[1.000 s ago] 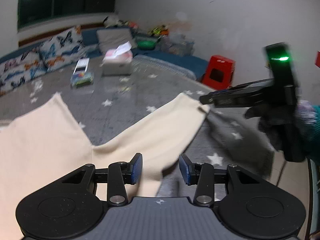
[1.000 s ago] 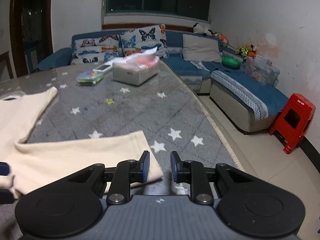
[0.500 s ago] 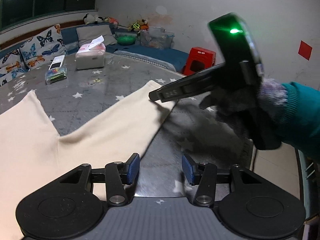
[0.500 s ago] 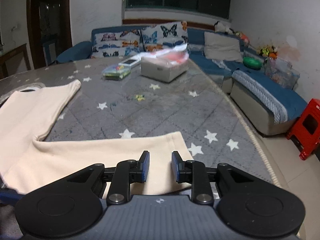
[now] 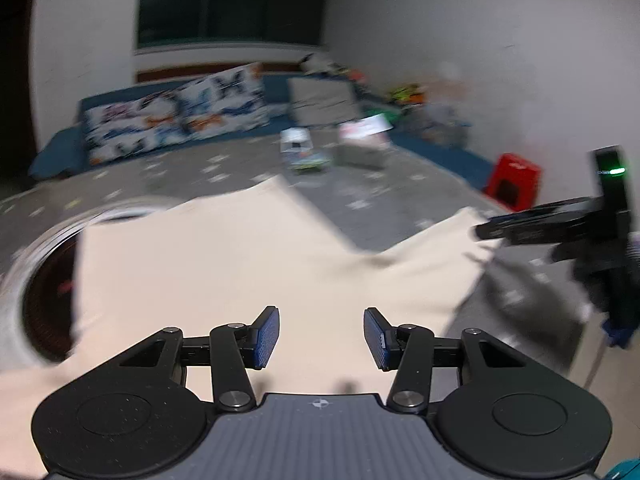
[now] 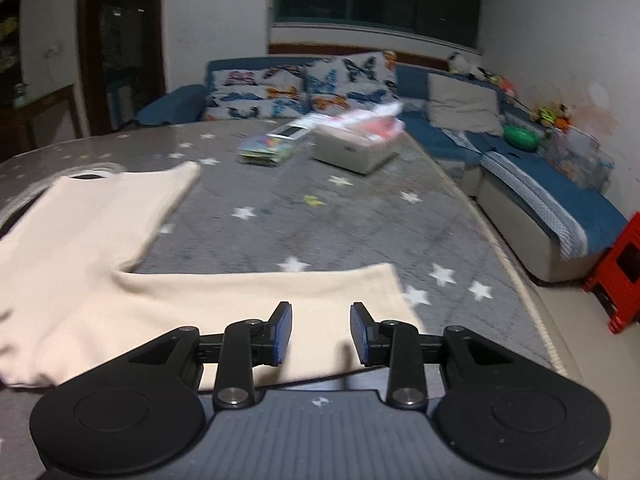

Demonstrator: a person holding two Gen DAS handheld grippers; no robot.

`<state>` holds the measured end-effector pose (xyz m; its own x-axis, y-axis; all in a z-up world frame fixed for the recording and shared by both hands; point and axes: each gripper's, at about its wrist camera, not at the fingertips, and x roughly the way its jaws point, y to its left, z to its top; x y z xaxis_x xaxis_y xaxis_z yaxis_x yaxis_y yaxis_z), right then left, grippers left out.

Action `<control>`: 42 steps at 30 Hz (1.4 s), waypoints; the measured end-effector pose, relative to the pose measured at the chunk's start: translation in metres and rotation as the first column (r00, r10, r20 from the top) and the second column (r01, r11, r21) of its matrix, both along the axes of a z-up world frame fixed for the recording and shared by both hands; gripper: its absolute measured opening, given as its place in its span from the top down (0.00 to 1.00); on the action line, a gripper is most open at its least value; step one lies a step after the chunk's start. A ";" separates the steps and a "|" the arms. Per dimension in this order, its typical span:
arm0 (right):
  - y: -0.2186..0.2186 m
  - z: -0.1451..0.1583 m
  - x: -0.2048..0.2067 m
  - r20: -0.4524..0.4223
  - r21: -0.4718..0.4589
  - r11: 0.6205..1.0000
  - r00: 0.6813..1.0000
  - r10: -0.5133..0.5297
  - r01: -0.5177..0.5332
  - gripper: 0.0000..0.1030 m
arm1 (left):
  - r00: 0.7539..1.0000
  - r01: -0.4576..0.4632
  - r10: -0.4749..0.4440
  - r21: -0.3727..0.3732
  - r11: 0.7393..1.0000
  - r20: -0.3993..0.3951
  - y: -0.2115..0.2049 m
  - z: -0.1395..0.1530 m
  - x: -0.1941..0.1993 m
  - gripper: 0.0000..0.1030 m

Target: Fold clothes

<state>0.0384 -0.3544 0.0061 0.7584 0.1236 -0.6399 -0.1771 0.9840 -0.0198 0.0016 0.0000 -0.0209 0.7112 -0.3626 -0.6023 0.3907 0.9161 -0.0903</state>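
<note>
The left gripper [image 5: 320,338] has swung over the shirt [image 5: 240,264], fingers apart, while the right gripper [image 6: 320,334], parted too, straddles the sleeve [image 6: 280,296], seemingly to grasp it.

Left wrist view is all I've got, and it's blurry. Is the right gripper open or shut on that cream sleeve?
Observer: Open. The right gripper has its jaws apart over the sleeve end, gripping nothing.
Operator: Is the sleeve flat there?
Observer: Yes, its cuff end lies flat on the star-print table cover.
Operator: Anything lying near the cuff?
Observer: Only a small yellowish scrap on the cover, well beyond the cuff and apart from it.
</note>
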 end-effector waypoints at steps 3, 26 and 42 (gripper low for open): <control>0.017 0.003 -0.007 0.004 0.009 0.998 0.998 0.065 -0.065 0.68 | 0.998 -0.043 0.044 0.024 0.999 -0.040 0.019 -0.010 -0.005 0.51; -0.041 -0.020 -0.006 -0.026 0.082 0.970 0.973 -0.228 0.230 0.65 | 0.999 -0.034 0.034 -0.003 0.999 -0.041 0.012 -0.014 -0.007 0.49; -0.063 -0.019 -0.003 0.014 0.165 0.948 0.960 -0.278 0.272 0.93 | 0.999 0.024 -0.023 0.028 0.999 -0.037 -0.026 -0.013 0.005 0.47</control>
<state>0.0358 -0.4178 -0.0125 0.7999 0.0053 -0.6001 0.0989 0.9851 0.1405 0.0068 -0.0261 -0.0339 0.6800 -0.3617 -0.6378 0.4095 0.9089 -0.0788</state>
